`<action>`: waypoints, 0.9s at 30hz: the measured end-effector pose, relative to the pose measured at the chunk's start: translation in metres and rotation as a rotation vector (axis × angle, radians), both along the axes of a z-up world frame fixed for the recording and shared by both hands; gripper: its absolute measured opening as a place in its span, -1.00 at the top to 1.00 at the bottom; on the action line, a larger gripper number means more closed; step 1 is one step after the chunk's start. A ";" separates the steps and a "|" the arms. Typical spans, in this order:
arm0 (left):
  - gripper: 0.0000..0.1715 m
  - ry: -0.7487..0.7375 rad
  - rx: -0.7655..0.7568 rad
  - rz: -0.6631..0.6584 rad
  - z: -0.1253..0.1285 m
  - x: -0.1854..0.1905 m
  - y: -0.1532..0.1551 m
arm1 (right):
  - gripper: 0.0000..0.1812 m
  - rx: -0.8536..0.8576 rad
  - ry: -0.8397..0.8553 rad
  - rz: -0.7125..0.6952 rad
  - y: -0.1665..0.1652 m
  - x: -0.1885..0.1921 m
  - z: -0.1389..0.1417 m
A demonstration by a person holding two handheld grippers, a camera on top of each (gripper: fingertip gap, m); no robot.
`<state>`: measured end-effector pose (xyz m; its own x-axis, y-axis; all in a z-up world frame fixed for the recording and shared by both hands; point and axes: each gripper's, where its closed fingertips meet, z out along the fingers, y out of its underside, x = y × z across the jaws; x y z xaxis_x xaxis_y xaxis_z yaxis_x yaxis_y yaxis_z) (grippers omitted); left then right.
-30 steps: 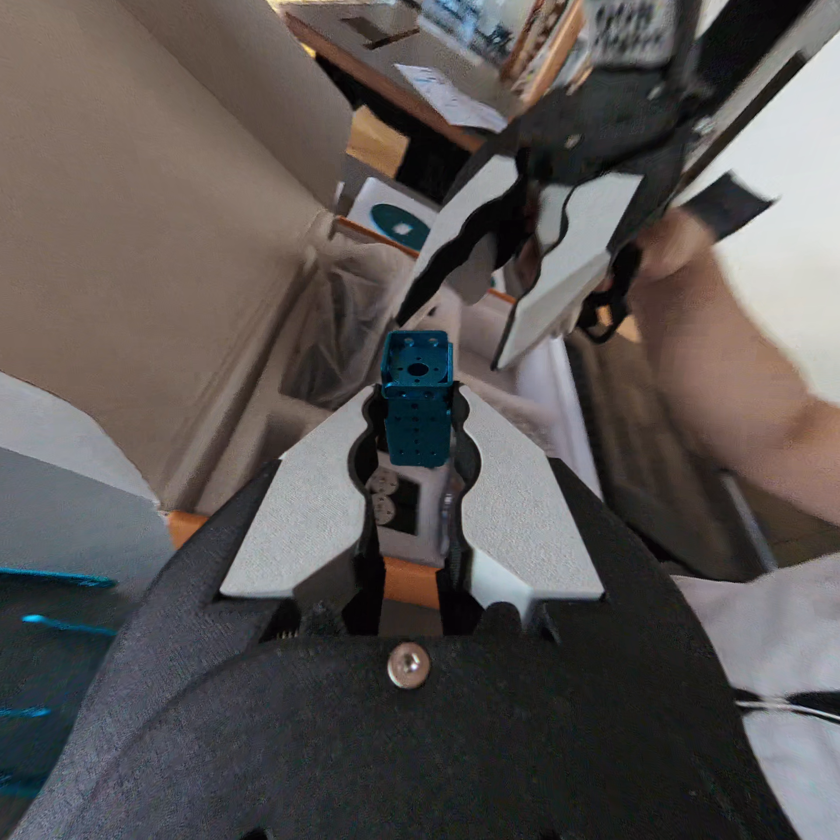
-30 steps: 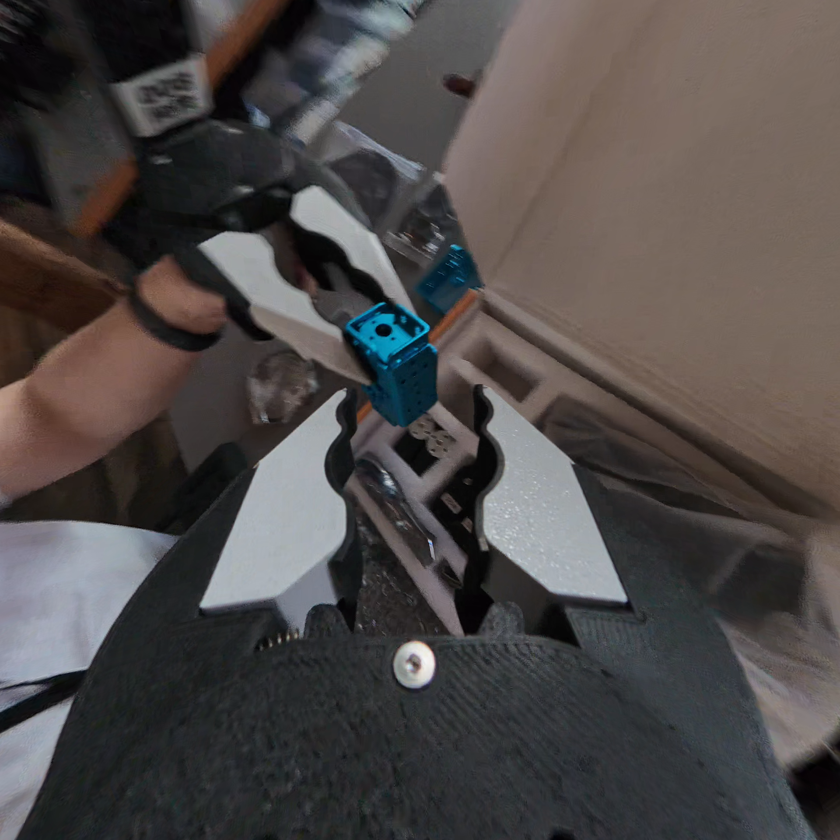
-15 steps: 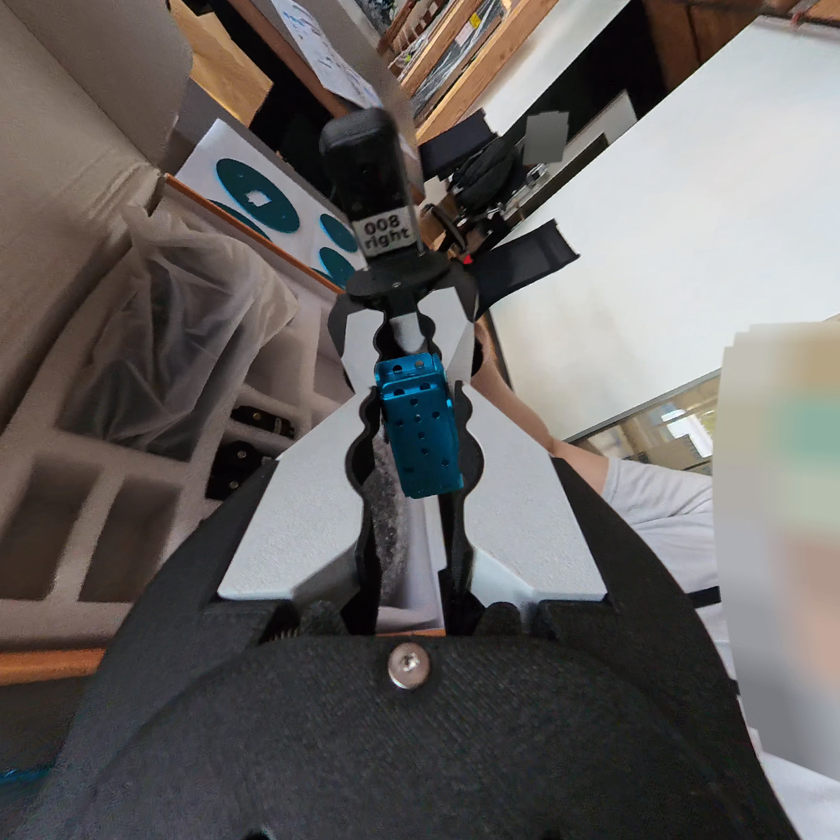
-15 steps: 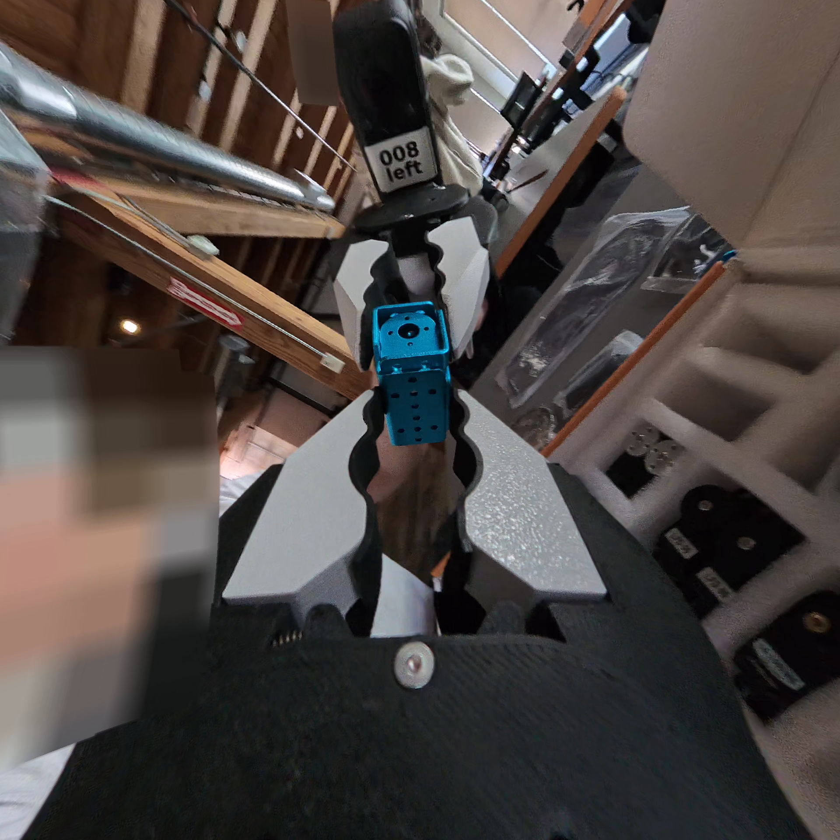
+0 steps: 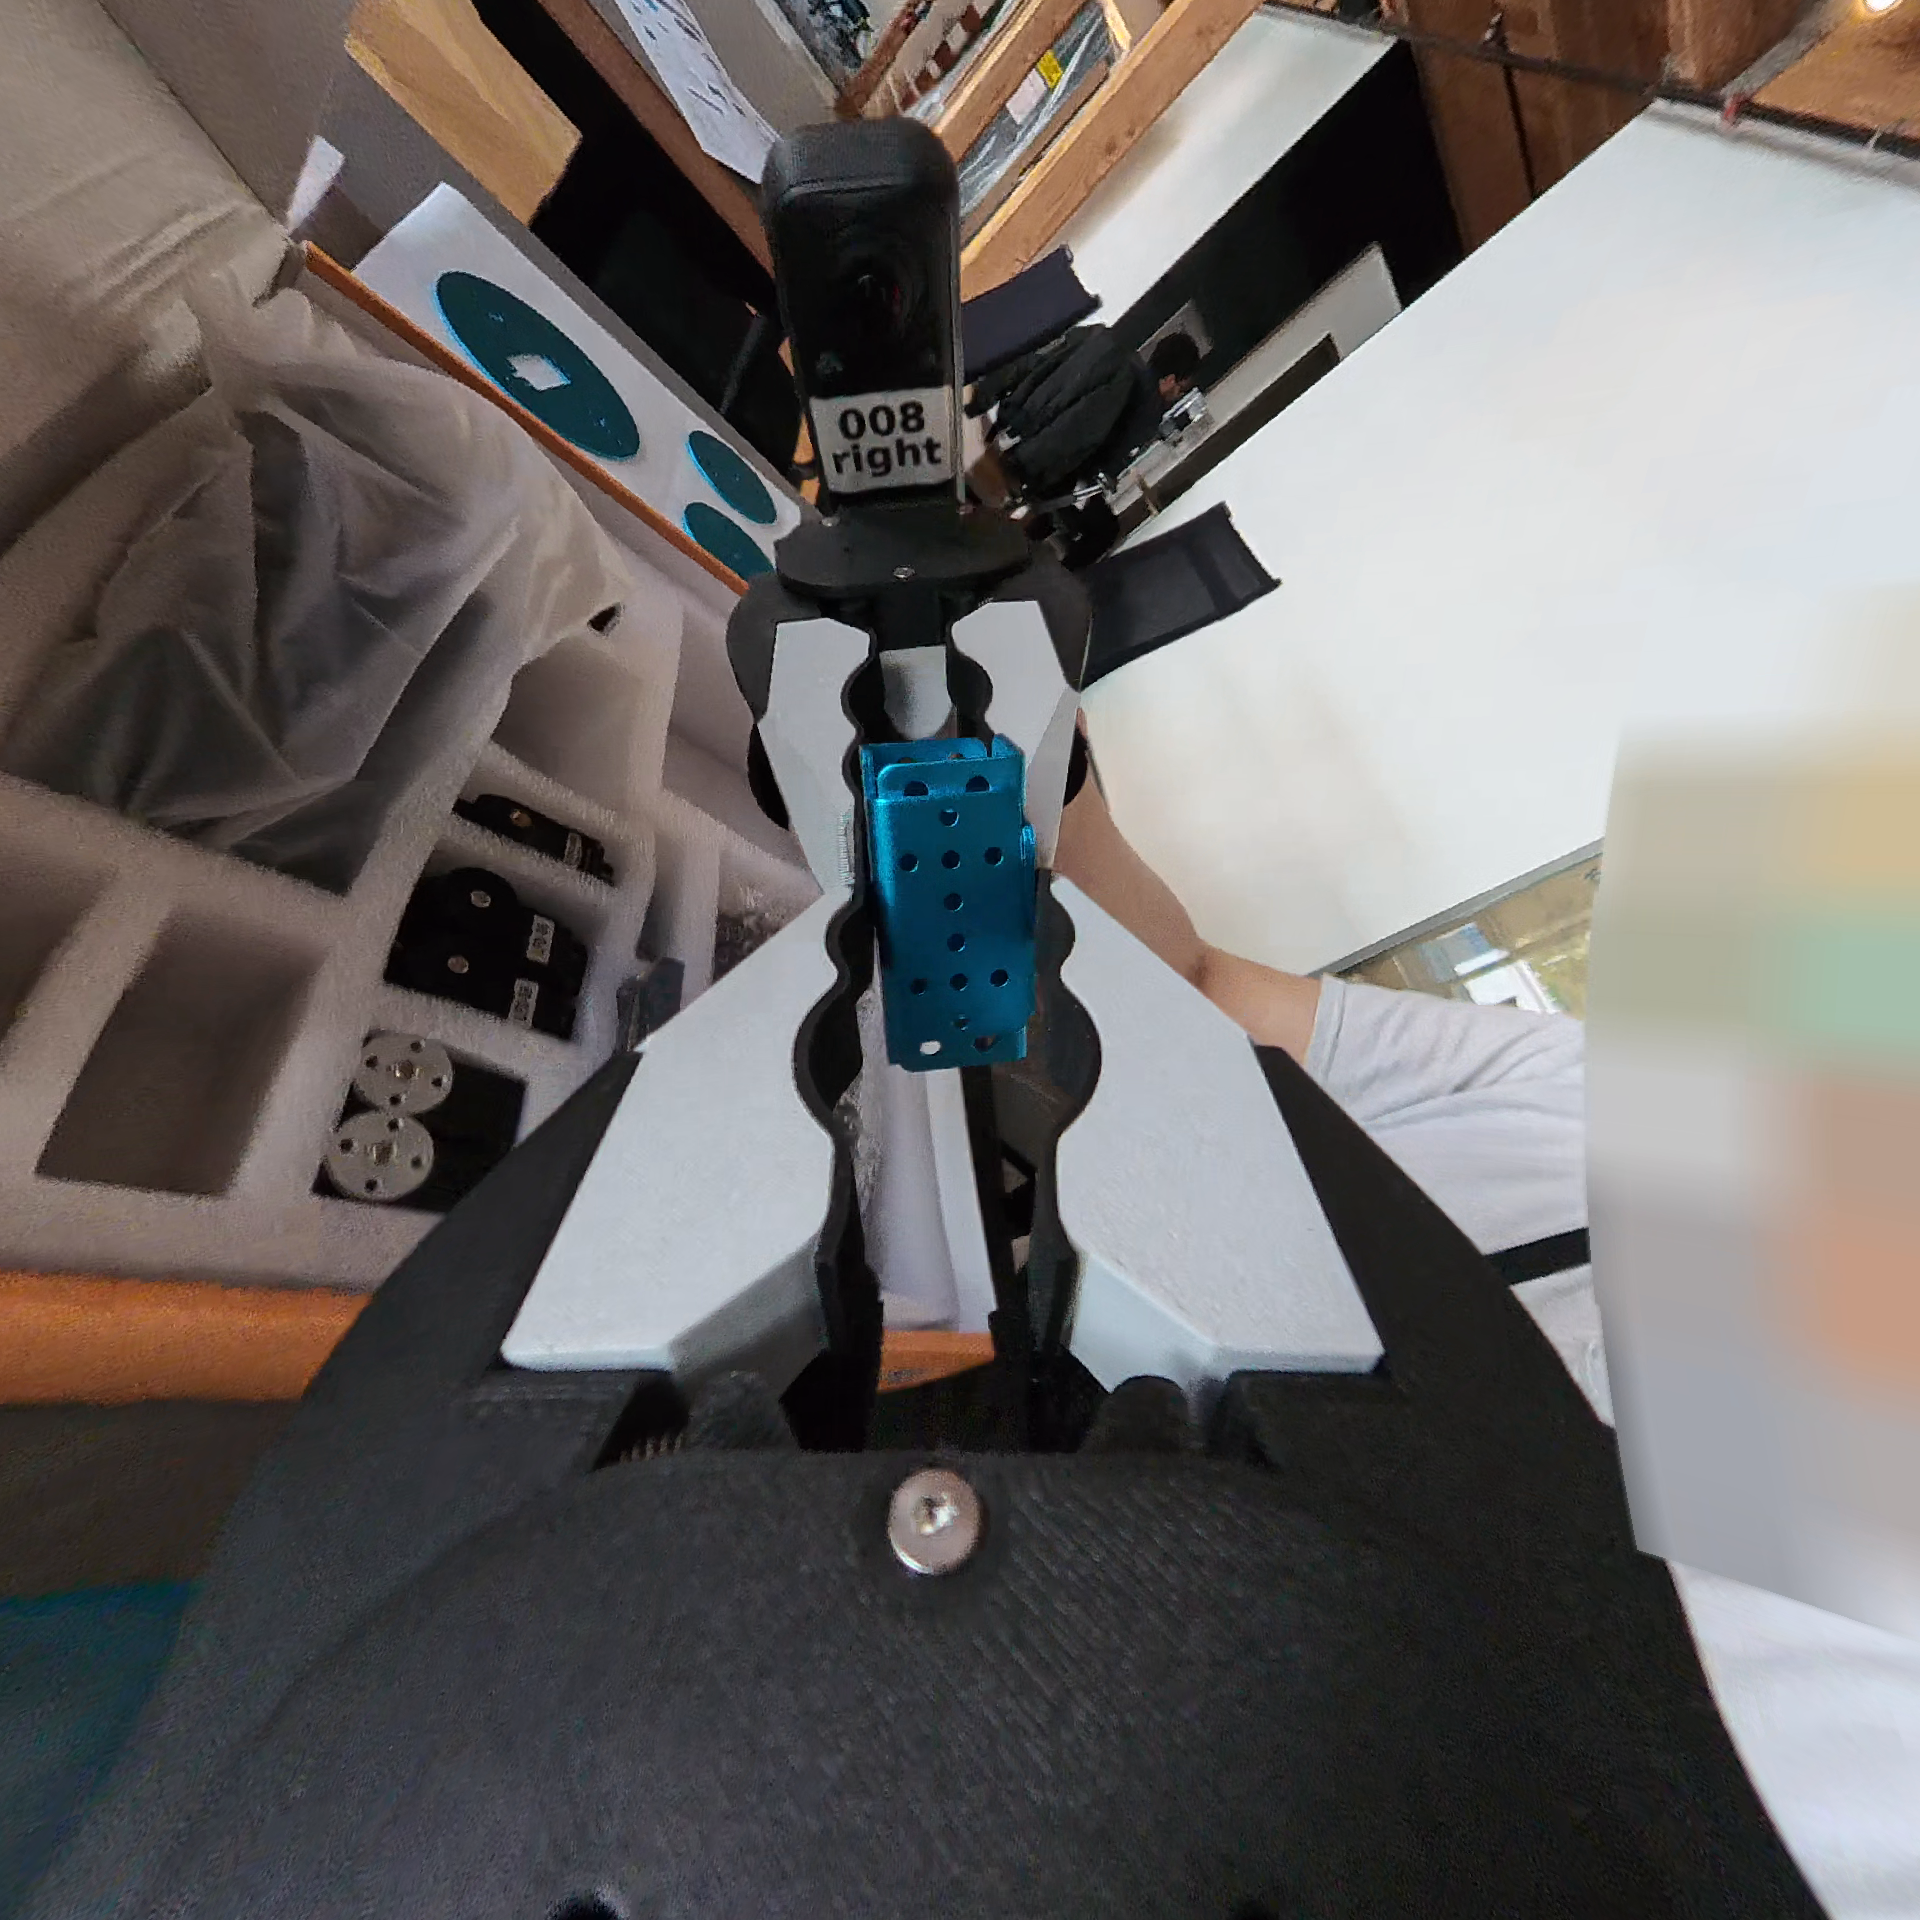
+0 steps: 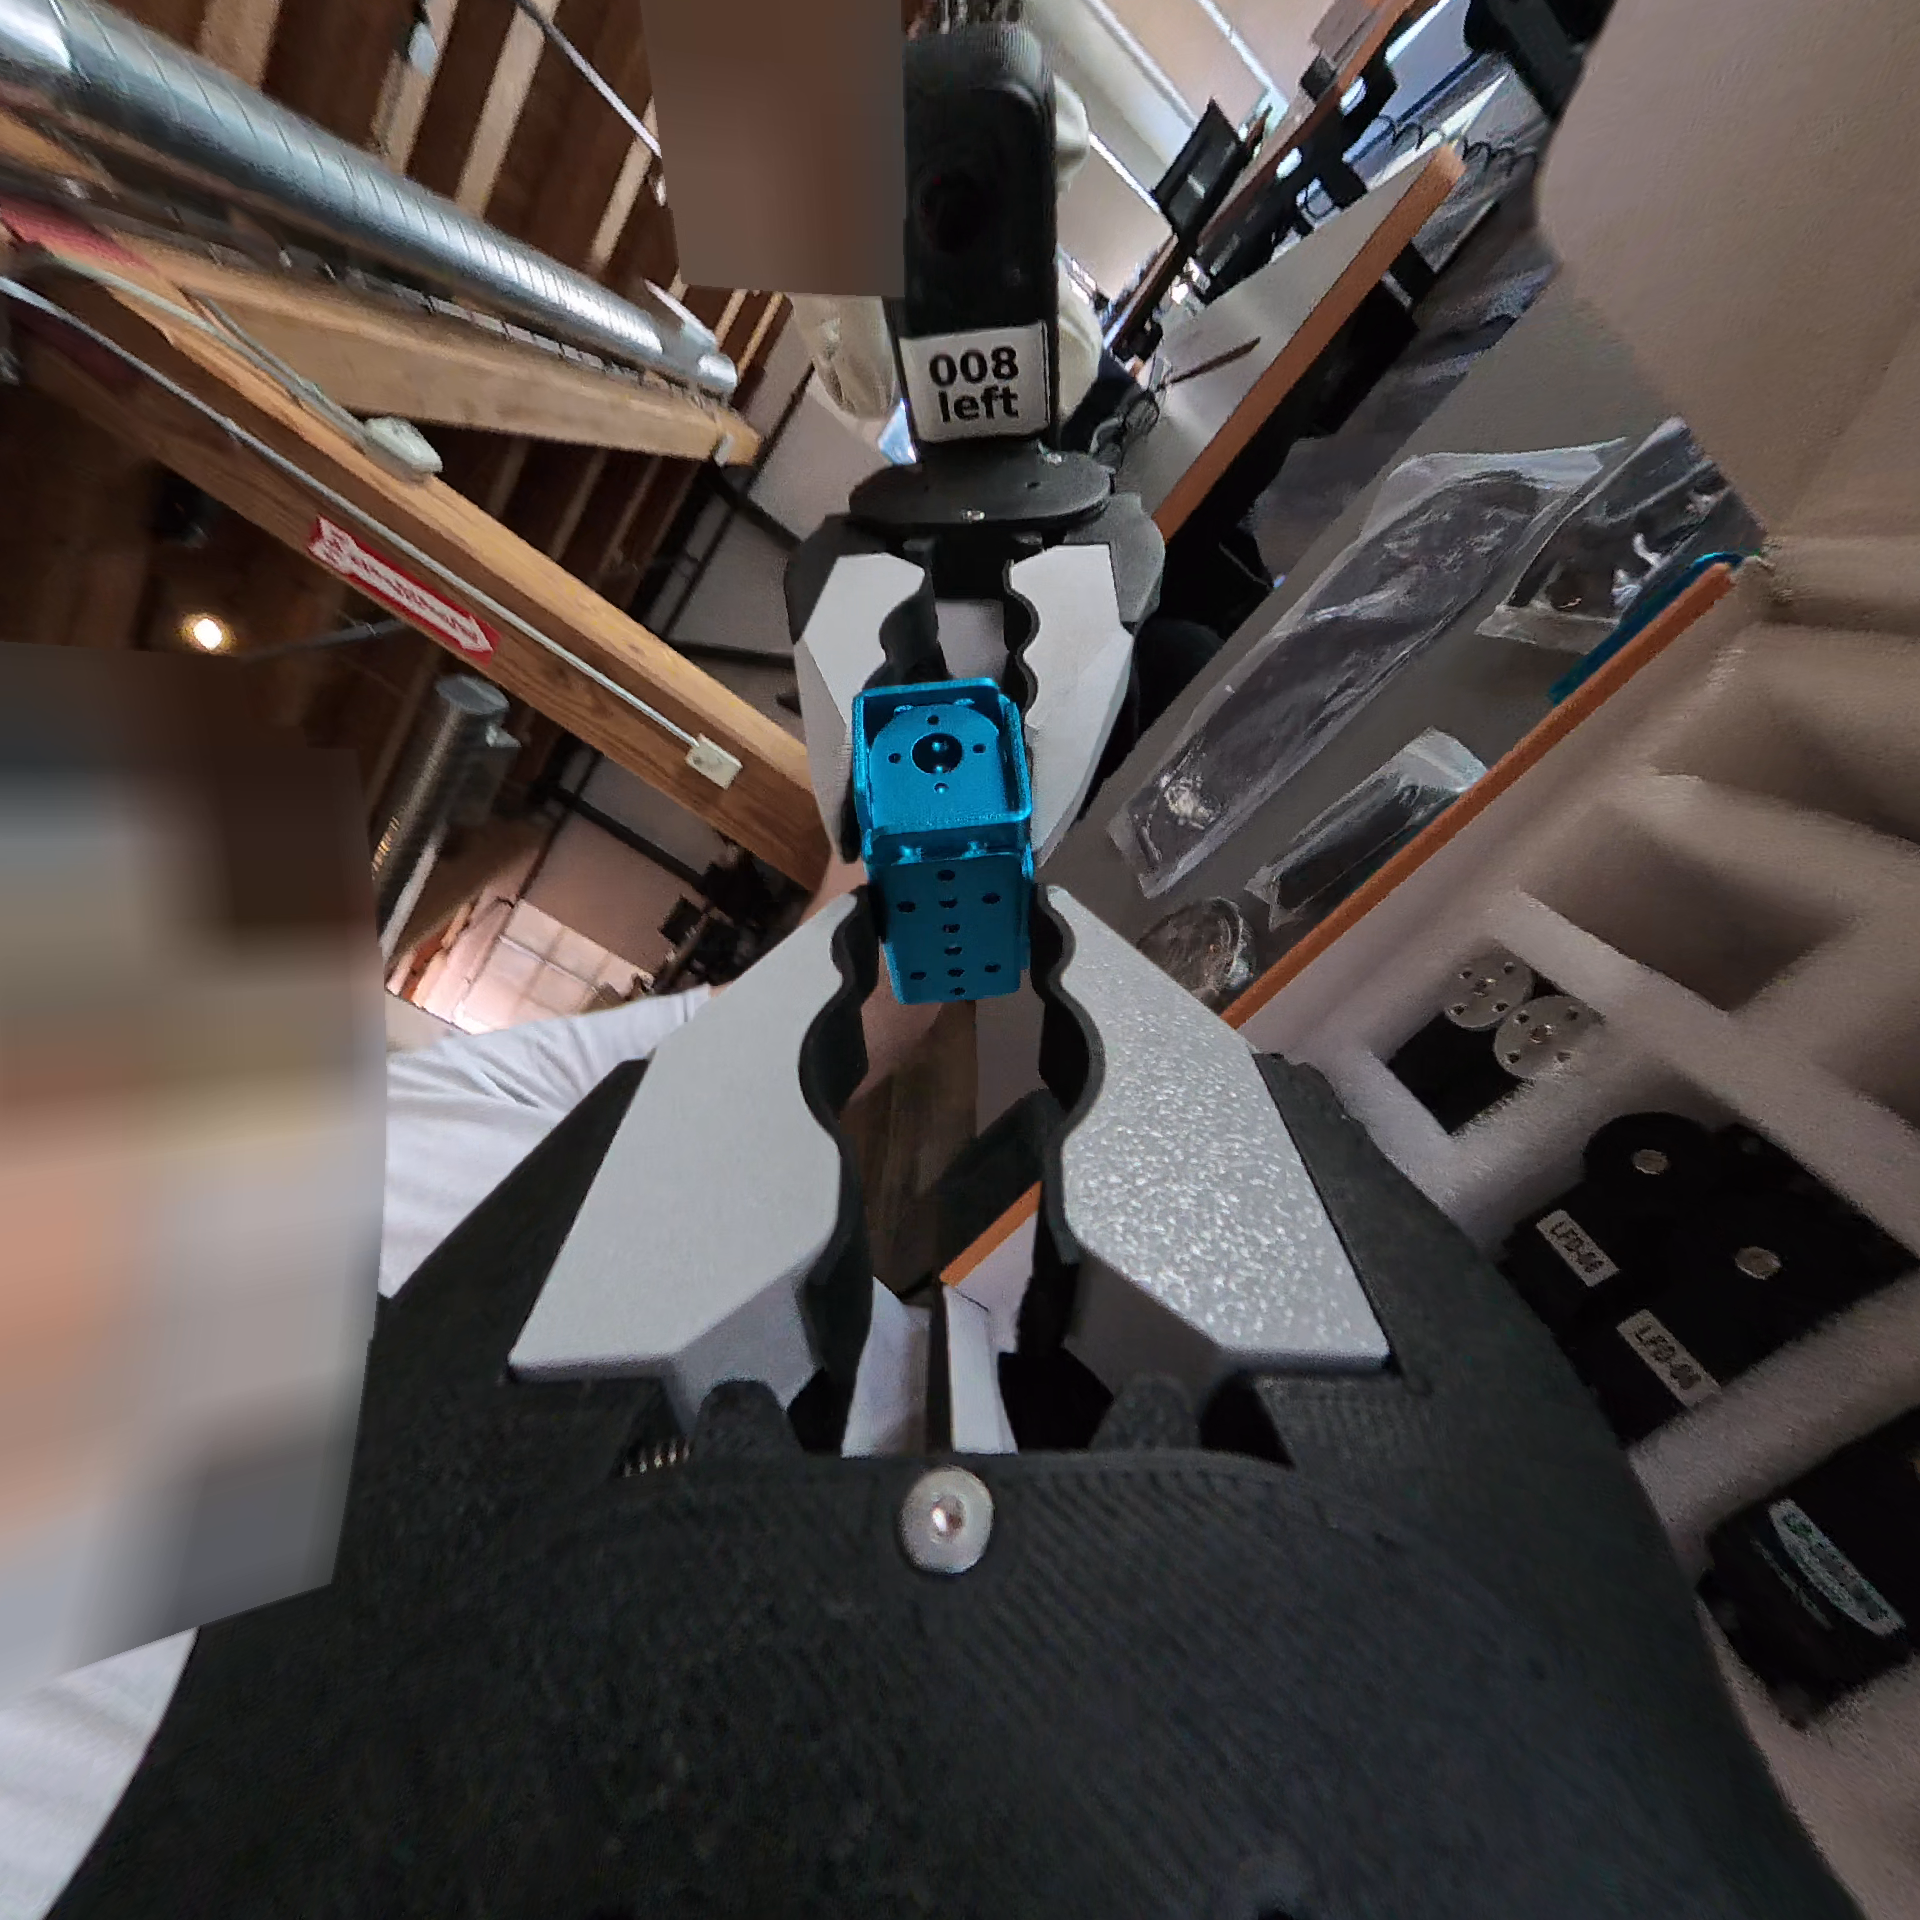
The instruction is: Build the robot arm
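A blue metal bracket (image 5: 951,914) with many small holes is held in the air between my two grippers, which face each other. My left gripper (image 5: 940,904) is shut on its near end, with both fingertips pressed on its sides. My right gripper (image 5: 914,800) grips the far end from the opposite side. In the right wrist view, my right gripper (image 6: 945,914) is shut on the lower part of the bracket (image 6: 940,790). My left gripper (image 6: 935,821) clamps the end with the round hole.
A white foam tray (image 5: 260,1226) holds black servo motors (image 5: 478,935) and silver round discs (image 5: 384,1122), with a crumpled plastic bag (image 5: 260,623) above. A white sheet with teal discs (image 5: 535,379) lies beyond. A person's arm (image 5: 1195,935) is to the right. Bagged parts (image 6: 1351,665) lie by the tray.
My right gripper, open and nearing the bracket a second ago, has closed on its free end. Both grippers have swung upward to face each other, with the bracket between them.
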<state>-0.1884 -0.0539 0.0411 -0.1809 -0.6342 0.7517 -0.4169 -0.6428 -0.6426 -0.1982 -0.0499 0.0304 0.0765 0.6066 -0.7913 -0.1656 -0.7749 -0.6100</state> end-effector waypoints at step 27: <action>0.66 0.254 0.633 0.278 -0.057 -0.090 -0.012 | 0.60 0.236 -0.213 -0.123 -0.040 0.026 -0.010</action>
